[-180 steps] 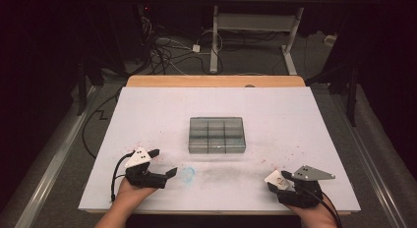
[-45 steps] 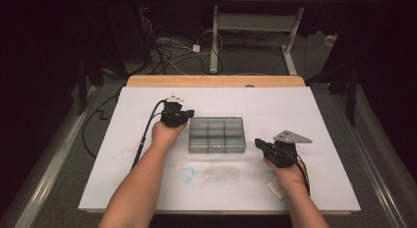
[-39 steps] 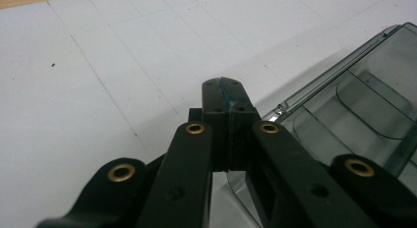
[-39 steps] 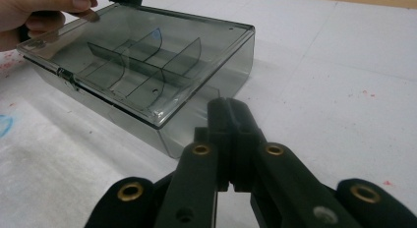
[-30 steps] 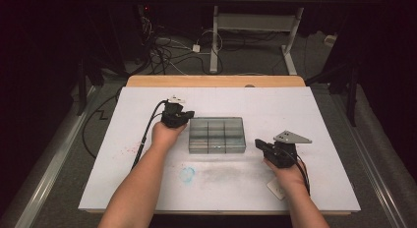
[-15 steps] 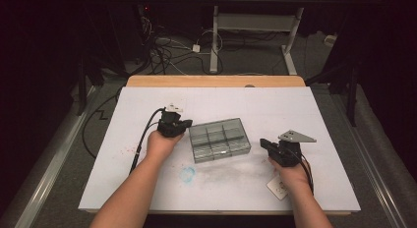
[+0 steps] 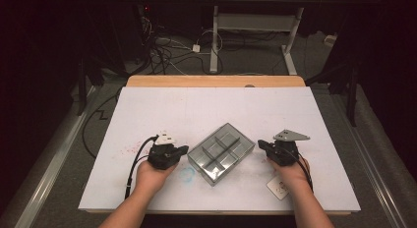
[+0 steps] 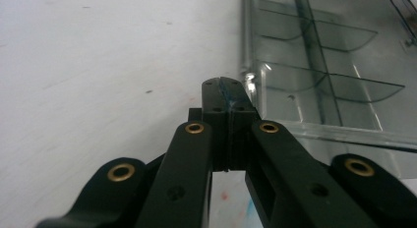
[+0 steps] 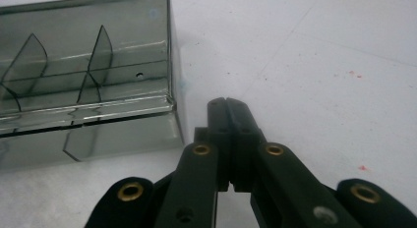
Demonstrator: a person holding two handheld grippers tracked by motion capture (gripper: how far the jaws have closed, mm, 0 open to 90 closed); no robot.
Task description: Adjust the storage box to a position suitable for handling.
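A clear smoky plastic organiser box (image 7: 219, 152) with several empty compartments lies turned at an angle on the white table (image 7: 211, 110). My left gripper (image 7: 184, 150) is shut, its tips at the box's left corner. In the left gripper view the closed jaws (image 8: 225, 90) sit against the box's (image 8: 324, 66) near edge. My right gripper (image 7: 261, 145) is shut and sits just right of the box, a small gap between them. The right gripper view has its closed tips (image 9: 227, 104) beside the box's (image 9: 88, 75) end wall, empty.
A white card or label (image 7: 279, 187) lies under the right wrist near the front edge. A faint blue ring stain (image 7: 186, 175) marks the table in front of the box. Red specks dot the surface. Cables and a desk frame (image 7: 255, 26) lie on the floor behind.
My left gripper has swept from the box's far left corner toward the front of the table. The box has rotated and slid nearer with it. The right gripper barely moved.
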